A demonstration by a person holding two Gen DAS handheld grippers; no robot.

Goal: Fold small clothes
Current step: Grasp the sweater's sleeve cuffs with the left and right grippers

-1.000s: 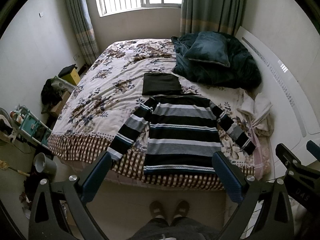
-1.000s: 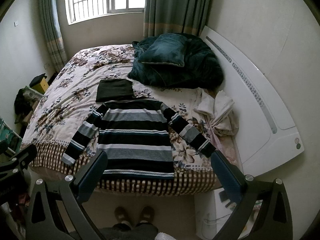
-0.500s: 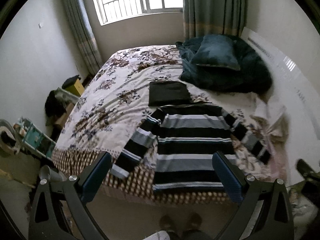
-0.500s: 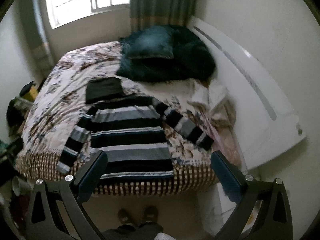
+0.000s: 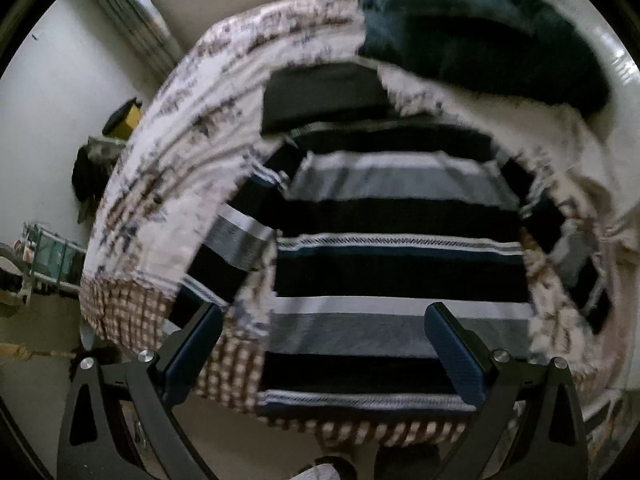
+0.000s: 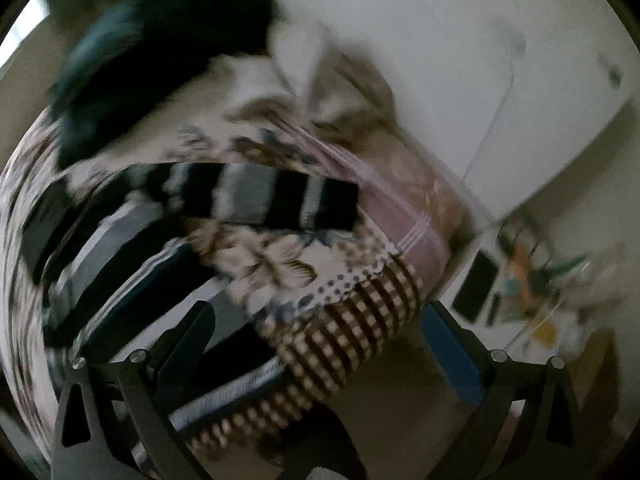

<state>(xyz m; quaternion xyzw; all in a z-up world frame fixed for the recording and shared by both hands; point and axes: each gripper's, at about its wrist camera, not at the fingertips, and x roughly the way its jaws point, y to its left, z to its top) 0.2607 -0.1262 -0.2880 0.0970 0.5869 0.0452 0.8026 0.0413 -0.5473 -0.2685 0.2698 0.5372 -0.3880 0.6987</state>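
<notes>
Hanging over the striped sweater (image 5: 400,240), the left tongs (image 5: 320,344) are wide apart and hold nothing. The sweater lies flat on the bed (image 5: 168,168), sleeves spread, below a folded black cloth (image 5: 324,92). The right tongs (image 6: 316,340), also apart and holding nothing, tilt over the sweater's sleeve (image 6: 256,200). Both pictures are blurry, and no writing can be read.

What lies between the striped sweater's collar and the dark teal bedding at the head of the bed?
In the left wrist view, a folded black garment lies between the striped sweater and the teal bedding, on the floral bedspread.
</notes>
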